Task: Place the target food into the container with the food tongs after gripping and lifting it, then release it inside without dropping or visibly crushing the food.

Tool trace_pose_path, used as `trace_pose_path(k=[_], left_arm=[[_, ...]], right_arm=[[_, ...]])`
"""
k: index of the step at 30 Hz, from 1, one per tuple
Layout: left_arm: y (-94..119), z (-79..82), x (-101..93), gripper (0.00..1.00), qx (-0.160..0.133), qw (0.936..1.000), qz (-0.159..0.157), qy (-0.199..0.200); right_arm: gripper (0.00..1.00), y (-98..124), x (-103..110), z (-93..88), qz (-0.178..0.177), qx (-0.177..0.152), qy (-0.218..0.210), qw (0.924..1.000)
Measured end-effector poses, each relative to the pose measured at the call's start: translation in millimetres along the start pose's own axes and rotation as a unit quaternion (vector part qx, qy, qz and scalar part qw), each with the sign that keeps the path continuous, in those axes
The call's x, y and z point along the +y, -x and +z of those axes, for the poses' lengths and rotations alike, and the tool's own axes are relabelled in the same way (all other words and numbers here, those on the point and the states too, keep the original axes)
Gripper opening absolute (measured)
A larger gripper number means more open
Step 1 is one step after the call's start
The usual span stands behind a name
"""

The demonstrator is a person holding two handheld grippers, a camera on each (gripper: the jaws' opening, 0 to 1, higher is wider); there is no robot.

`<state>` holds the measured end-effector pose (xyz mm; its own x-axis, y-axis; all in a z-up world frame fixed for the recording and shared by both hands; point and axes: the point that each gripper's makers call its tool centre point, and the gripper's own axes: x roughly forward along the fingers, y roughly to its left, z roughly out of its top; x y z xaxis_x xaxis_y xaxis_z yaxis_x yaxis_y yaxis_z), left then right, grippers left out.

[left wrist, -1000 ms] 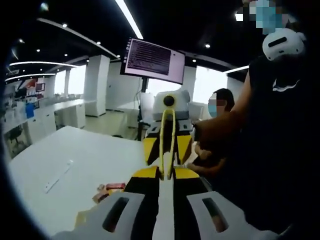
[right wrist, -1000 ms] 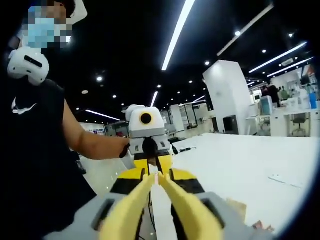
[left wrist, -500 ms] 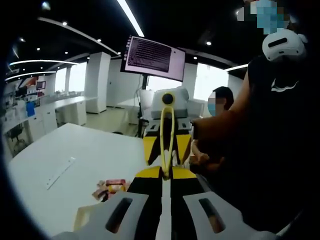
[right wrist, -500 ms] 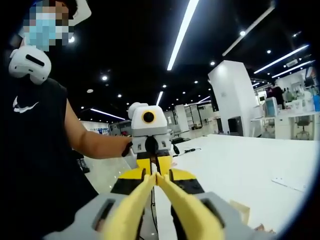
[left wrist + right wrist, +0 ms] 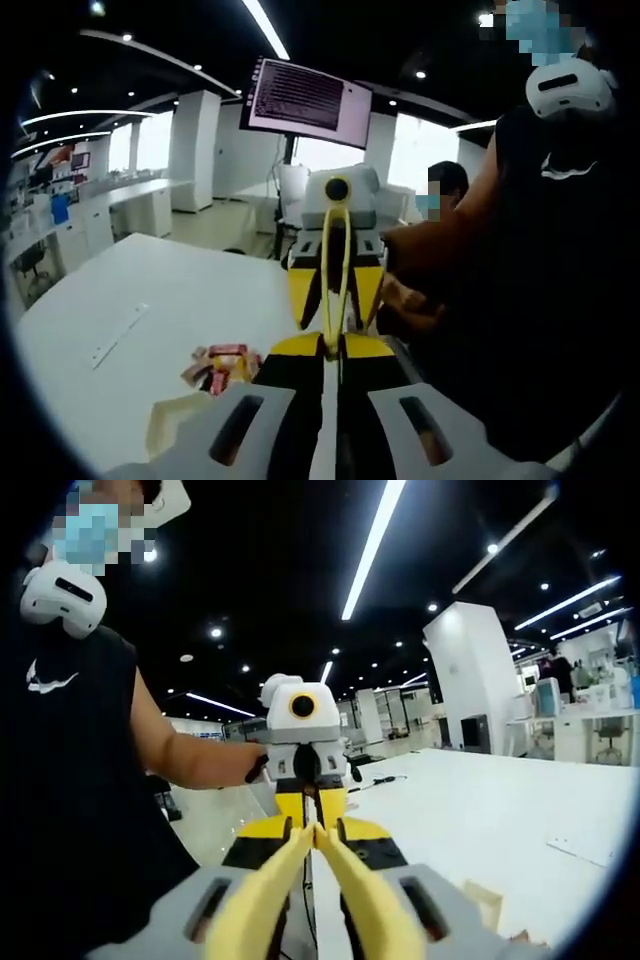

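Target food: small red and orange pieces (image 5: 222,365) lying loose in a heap on the white table (image 5: 150,290); in the left gripper view they are low and left of the jaws, untouched.
Container: pale open tray (image 5: 172,428) just beside the food, on its near side.
Right gripper (image 5: 313,832): clamped on the yellow food tongs (image 5: 258,900), one arm along each jaw; the arms meet at their tips, nothing between them.
Left gripper (image 5: 333,346): jaws drawn close, a thin gap left. Whether they nip the tong tips I cannot tell.
Position: both grippers held up off the table, facing each other, well apart from the food.
Handling, my guess: light, small, perhaps wrapped and so slippery; soft enough to dent.
Hold: one piece across its middle, tips low to the table, a light squeeze only.
Risk: neighbouring pieces dragged along; a piece slipping out during the lift.
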<state>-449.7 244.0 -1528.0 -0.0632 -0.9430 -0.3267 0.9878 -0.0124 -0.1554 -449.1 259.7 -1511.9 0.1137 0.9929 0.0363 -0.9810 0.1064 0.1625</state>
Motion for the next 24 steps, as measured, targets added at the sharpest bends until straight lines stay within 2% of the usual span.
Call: trace_pose_path(k=[2, 5, 7, 10, 12, 13, 16, 20, 22, 24], left_arm=[[-0.2, 1.9, 1.4, 0.05, -0.005, 1.0, 0.003, -0.003], [-2.4, 1.3, 3.1, 0.12, -0.006, 0.9999, 0.004, 0.012], [-2.3, 2.6, 6.0, 0.15, -0.018, 0.9995, 0.008, 0.026], [-0.4, 2.3, 8.9, 0.16, -0.026, 0.9994, 0.013, 0.018], [-1.1, 2.2, 8.6, 0.14, -0.025, 0.9995, 0.012, 0.013], [-1.4, 1.1, 7.5, 0.11, -0.018, 0.9998, 0.01, -0.006], [-0.2, 3.6, 5.5, 0.03, -0.014, 0.9997, 0.005, -0.021], [-0.5, 6.4, 4.1, 0.0, 0.0, 0.9993, 0.004, -0.038], [-1.5, -0.1, 3.6, 0.0, 0.023, 0.999, -0.001, -0.037], [-2.4, -7.8, 2.7, 0.0, 0.05, 0.9978, -0.007, -0.042]], right_arm=[[0.18, 1.7, -3.2, -1.0, -0.004, 0.003, -0.006, 1.0], [0.21, 2.4, -4.8, 2.5, -0.007, -0.006, -0.017, 0.9998], [0.22, 1.7, -6.0, 1.6, -0.012, -0.003, -0.014, 0.9998], [0.23, 1.2, -8.7, 0.2, -0.019, -0.003, -0.011, 0.9998], [0.22, 1.3, -9.1, -0.2, -0.019, -0.003, -0.01, 0.9998], [0.21, 0.8, -8.4, -1.5, -0.017, -0.001, -0.006, 0.9998], [0.19, 1.1, -8.7, -1.6, -0.013, -0.002, -0.011, 0.9999], [0.19, 0.8, -7.0, 3.9, -0.004, -0.019, -0.015, 0.9997], [0.19, -1.9, -5.2, 4.6, -0.001, -0.026, -0.004, 0.9997], [0.18, -5.6, -3.2, 0.2, -0.002, -0.016, 0.008, 0.9998]])
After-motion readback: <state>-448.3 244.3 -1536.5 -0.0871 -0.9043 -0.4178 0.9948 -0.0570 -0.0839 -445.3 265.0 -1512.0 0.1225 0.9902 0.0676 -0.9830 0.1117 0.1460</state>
